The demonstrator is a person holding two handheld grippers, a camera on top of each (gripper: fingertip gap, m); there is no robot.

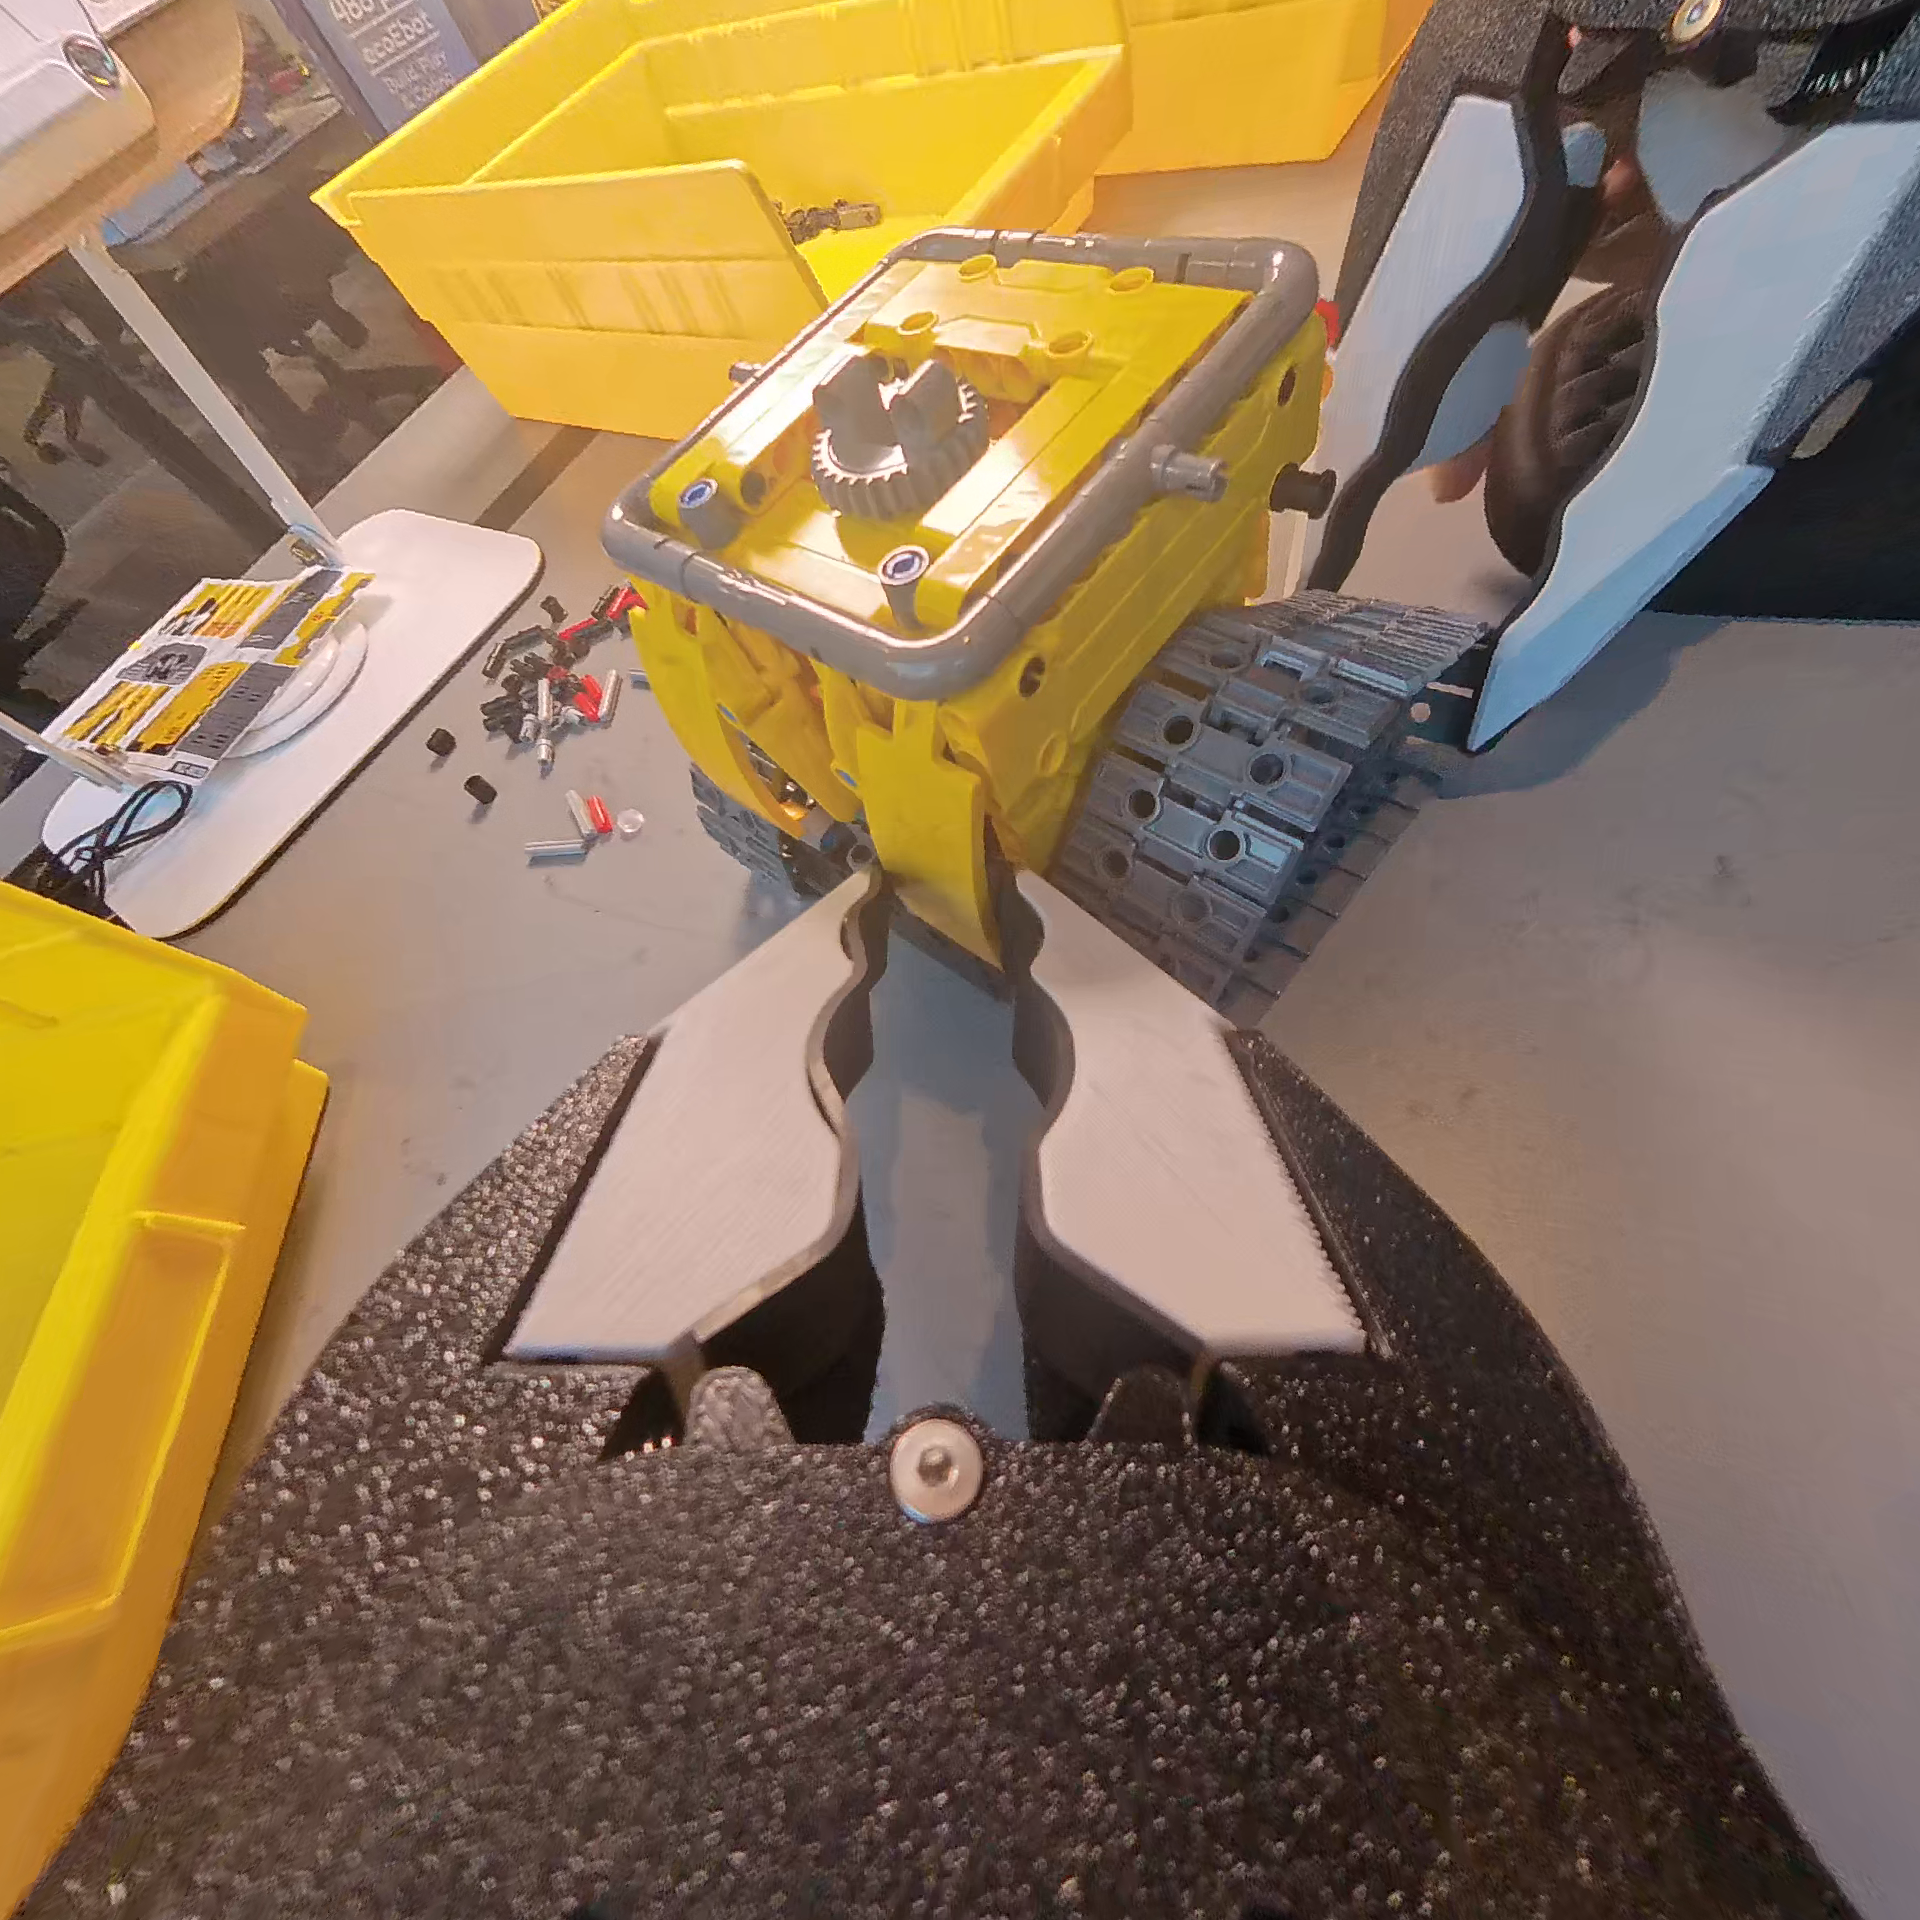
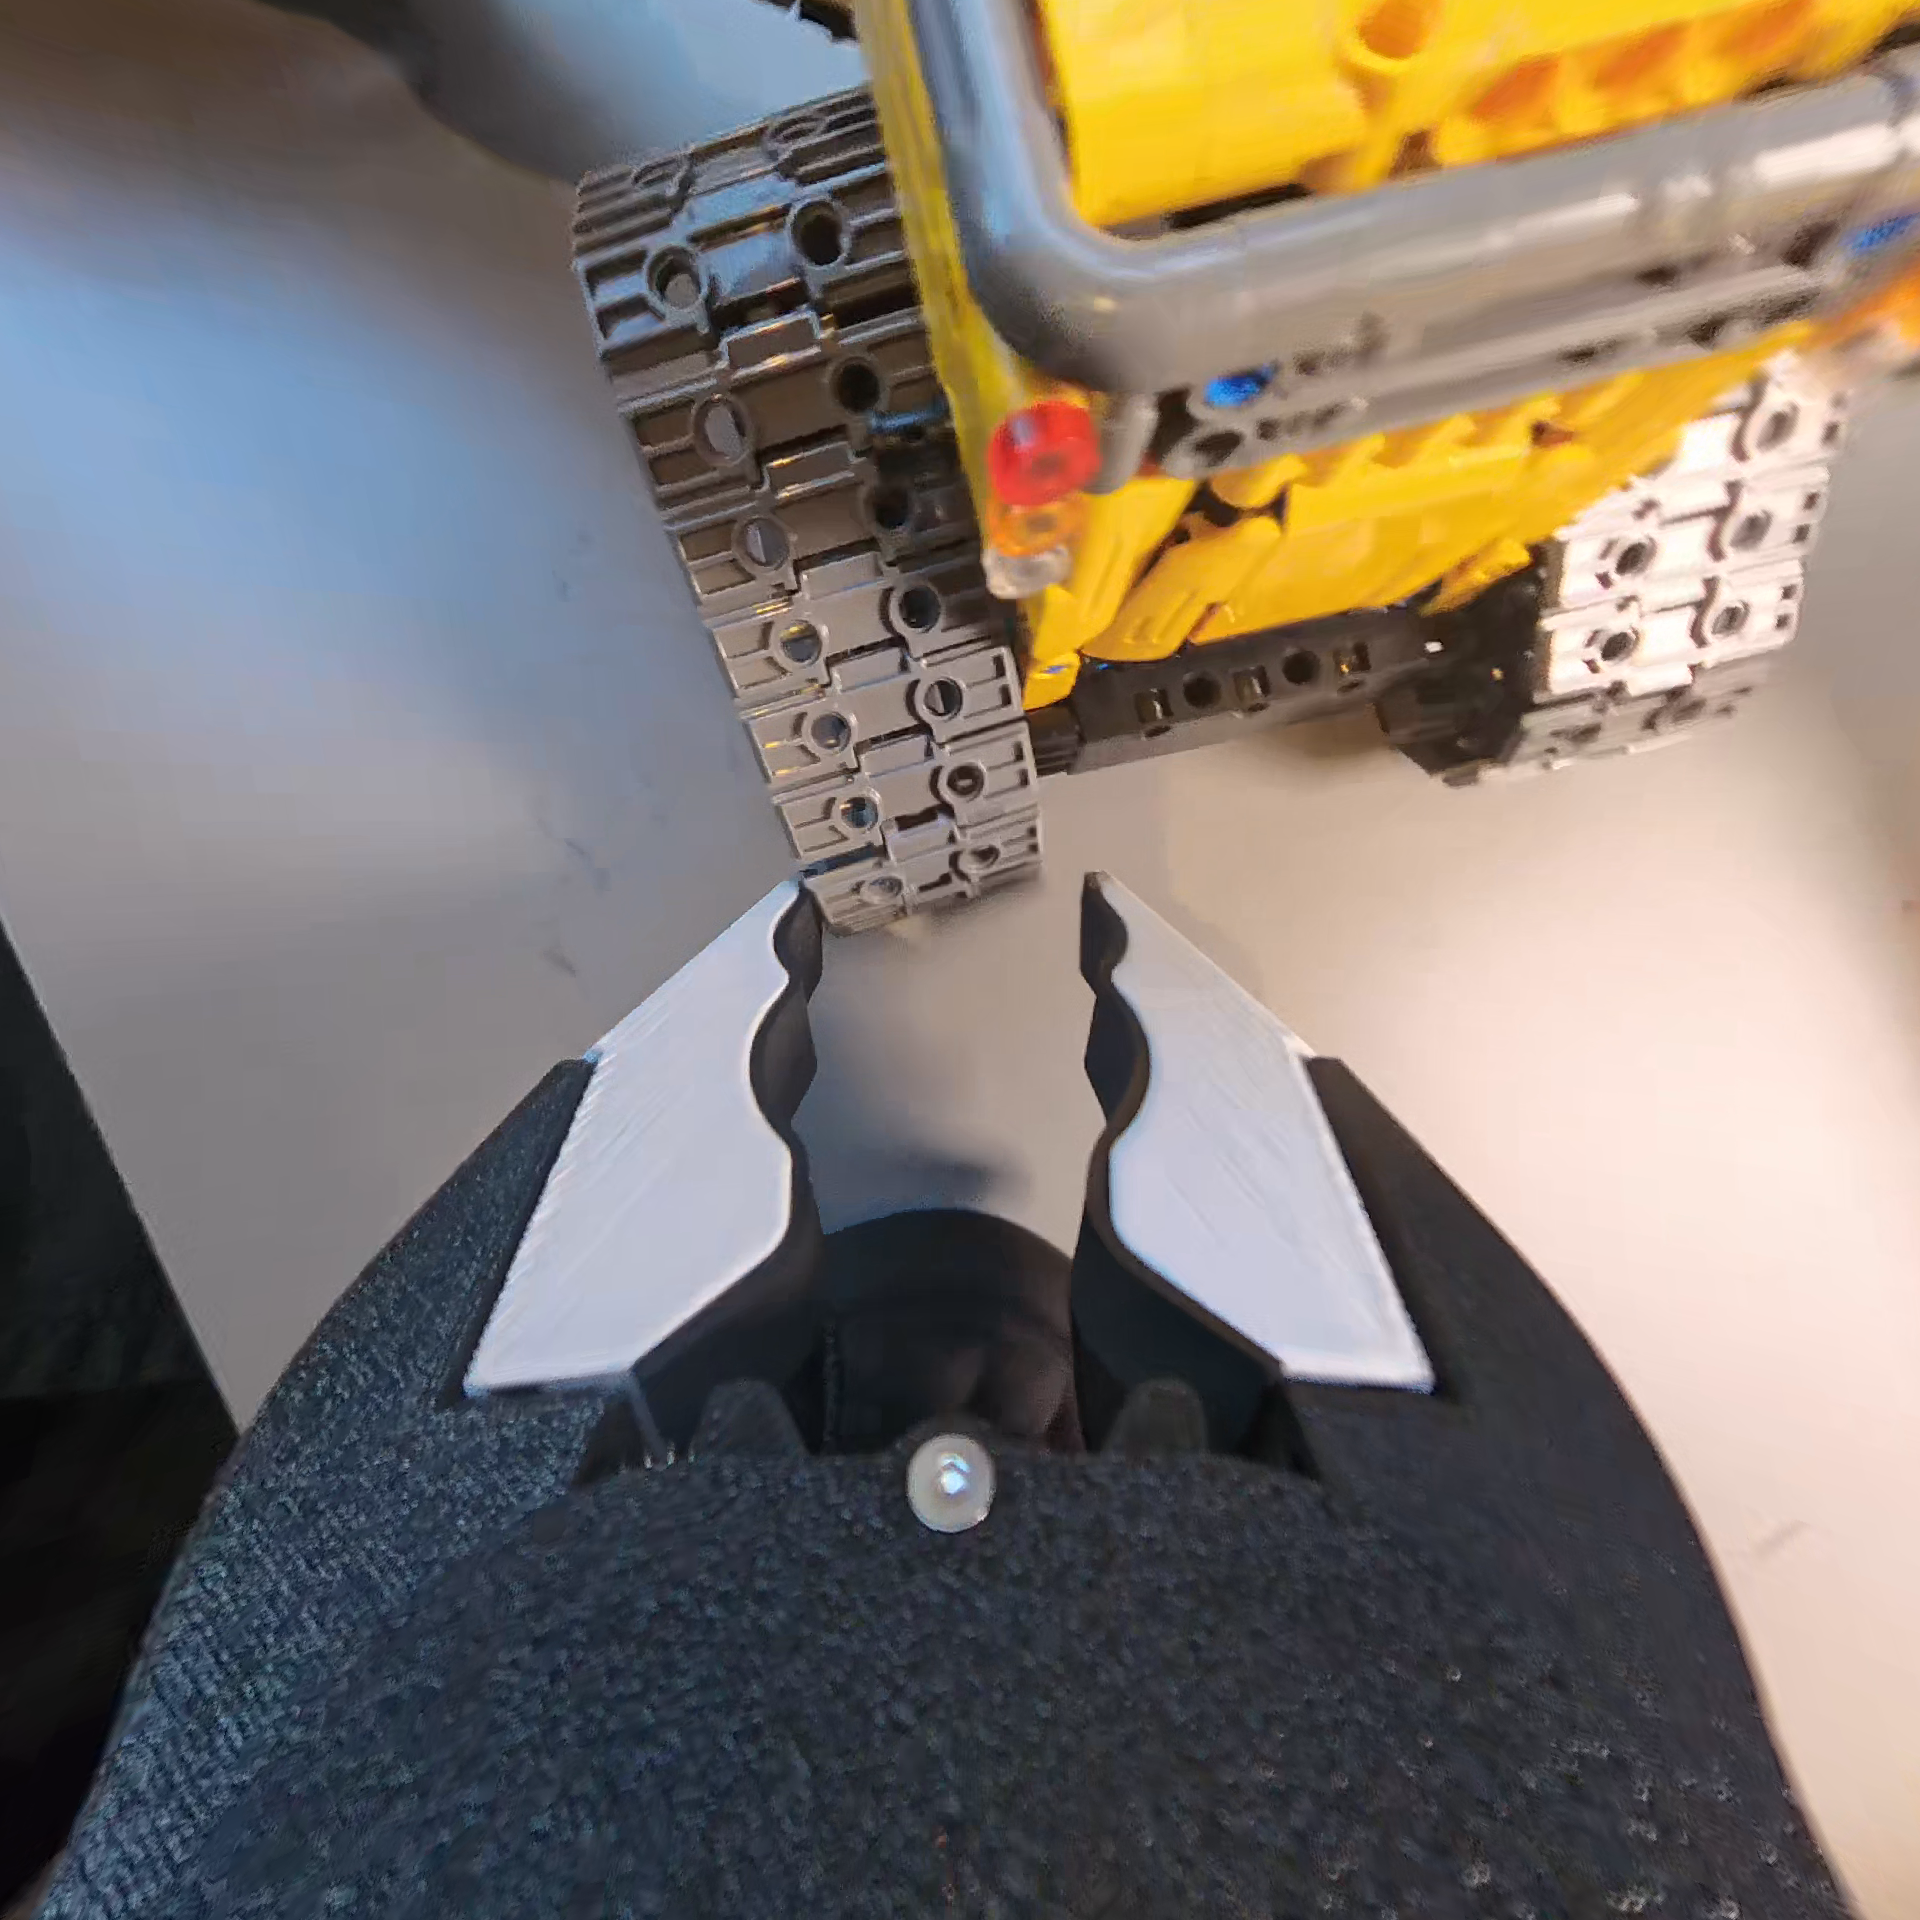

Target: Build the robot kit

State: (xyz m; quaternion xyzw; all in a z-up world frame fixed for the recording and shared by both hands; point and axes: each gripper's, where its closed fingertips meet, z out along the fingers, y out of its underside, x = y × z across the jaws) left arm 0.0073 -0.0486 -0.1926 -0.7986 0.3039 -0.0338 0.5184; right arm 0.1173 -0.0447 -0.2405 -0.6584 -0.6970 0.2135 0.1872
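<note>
Pale grey table top (image 1: 1558,1039), matte and faintly scuffed, lit warm from one side and cooler, bluish, from the other. Yellow plastic bins (image 1: 665,260) ranged along the far edge, another (image 1: 114,1195) at the near left. Beyond the table, dark floor (image 1: 156,395) and a white slanted leg (image 1: 177,353).

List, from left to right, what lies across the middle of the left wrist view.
Sticker sheet → scattered small pins → yellow tracked brick model → grey track → right gripper, whose fingers stand apart.
</note>
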